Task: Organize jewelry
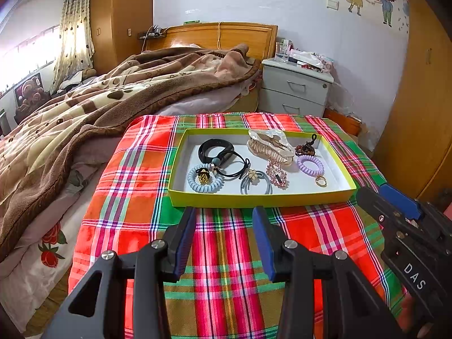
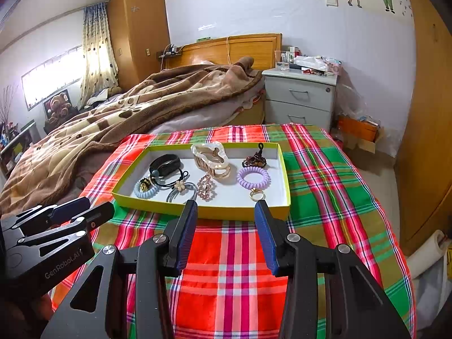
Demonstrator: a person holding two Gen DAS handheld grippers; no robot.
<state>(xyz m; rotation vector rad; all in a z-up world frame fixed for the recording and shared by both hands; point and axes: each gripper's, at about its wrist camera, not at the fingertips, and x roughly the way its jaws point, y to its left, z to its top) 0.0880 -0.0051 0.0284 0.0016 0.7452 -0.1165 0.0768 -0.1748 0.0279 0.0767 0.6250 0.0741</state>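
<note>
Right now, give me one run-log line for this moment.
left gripper: open, empty | right gripper: open, empty | yellow tray: jewelry inside, untouched | both short of tray

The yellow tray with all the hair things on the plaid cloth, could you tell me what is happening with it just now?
A person holds a two-finger gripper in each hand, both short of the yellow tray on the plaid cloth. The left gripper and right gripper are open and empty. Everything lies in the tray untouched: the shell-coloured claw clip, purple coil tie, blue coil tie, black band and gold ring. Sorting has not visibly begun.
</note>
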